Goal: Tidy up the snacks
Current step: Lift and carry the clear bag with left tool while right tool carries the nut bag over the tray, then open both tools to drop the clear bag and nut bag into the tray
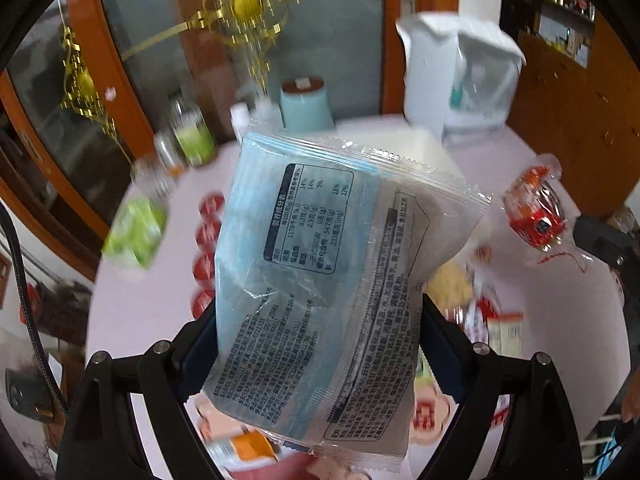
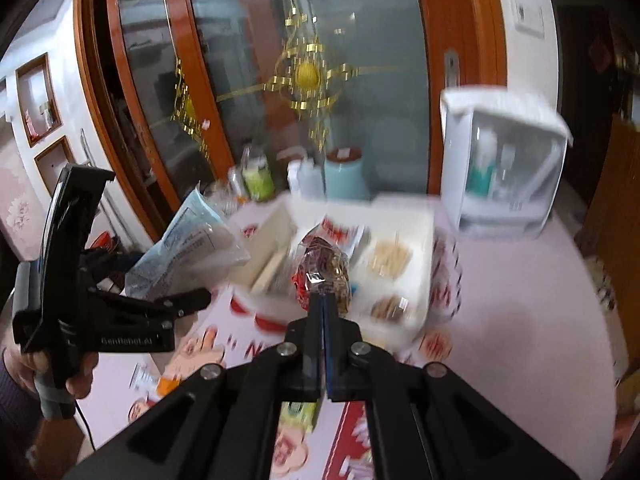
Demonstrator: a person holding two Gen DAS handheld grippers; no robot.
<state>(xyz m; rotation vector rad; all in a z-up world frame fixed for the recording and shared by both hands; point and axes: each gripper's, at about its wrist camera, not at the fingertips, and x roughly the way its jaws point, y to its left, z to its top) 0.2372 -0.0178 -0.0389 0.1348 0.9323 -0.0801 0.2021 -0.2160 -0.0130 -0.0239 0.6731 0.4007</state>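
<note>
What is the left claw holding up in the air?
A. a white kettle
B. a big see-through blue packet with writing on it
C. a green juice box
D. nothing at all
B. The left claw has its fingers on both sides of the blue packet, lifted above the table, and the right wrist view shows the same packet in it.

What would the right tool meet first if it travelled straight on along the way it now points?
Probably the white divided snack box, just beyond the red wrapped snack that the right tool is shut on; blur leaves depth uncertain.
</note>
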